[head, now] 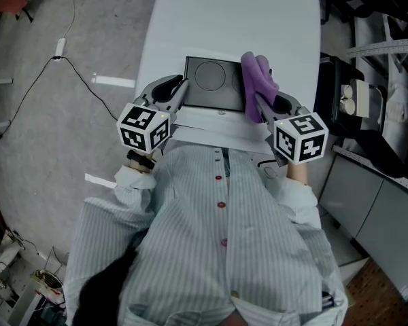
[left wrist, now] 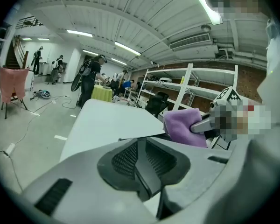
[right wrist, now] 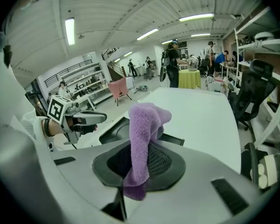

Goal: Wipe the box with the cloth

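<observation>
The box lies on the table, left claw at its left, right claw with cloth at its right.

Purple cloth, dark grey box, white table, pale striped shirt

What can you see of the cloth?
The cloth is purple and fluffy, like microfibre. It is bunched into a folded wad, clamped in the jaws of the right gripper, with most sticking out past the tips and a short tail behind. In the head view it sits over the right edge of the box; contact unclear.
</observation>
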{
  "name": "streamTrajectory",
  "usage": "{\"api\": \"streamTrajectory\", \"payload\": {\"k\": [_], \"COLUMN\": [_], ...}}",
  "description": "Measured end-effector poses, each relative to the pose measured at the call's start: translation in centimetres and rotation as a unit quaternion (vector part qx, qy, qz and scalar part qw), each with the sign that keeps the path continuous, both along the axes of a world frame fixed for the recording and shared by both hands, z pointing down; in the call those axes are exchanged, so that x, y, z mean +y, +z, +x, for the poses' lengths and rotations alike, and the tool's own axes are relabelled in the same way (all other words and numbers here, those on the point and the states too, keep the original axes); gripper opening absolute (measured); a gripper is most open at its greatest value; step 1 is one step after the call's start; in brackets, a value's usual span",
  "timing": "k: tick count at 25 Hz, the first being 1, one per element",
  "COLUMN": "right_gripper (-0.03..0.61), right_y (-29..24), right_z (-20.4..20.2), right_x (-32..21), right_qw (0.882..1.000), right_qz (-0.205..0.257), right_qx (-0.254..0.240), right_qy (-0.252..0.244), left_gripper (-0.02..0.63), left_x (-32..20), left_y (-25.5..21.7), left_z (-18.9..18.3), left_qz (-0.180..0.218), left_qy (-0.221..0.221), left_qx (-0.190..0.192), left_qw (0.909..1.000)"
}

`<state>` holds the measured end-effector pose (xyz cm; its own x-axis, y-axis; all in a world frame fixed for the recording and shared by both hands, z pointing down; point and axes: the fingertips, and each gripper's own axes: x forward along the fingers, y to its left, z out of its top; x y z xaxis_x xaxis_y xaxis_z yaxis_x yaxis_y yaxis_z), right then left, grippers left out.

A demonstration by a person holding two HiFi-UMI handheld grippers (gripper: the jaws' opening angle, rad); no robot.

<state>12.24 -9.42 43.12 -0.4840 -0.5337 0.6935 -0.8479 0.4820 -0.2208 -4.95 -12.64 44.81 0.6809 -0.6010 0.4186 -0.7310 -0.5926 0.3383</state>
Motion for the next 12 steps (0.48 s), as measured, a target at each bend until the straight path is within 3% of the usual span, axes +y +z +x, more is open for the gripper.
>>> {"api": "streamTrajectory", "payload": {"k": [6, 12], "right_gripper": [0.054, 0.054], "right_y": [-5.6, -9.5], "right_z": [-1.7, -2.6], "right_x": [-2.4, -3.9], "right_qw": [0.995, 0.983], "right_qz": [0.082, 0.159], "right_qx": [-0.062, -0.091], "right_qy": [0.009, 0.012], "left_gripper": [0.046, 0.021], "left_x": [-1.0, -1.3], "left_y": [-6.1, -11.0], "left_z": [2.0, 4.2], "left_qz": [0.061, 0.103], "left_qy": [0.021, 0.038], "left_qx": [0.040, 0.077], "left_qw": [0.9971, 0.9910]}}
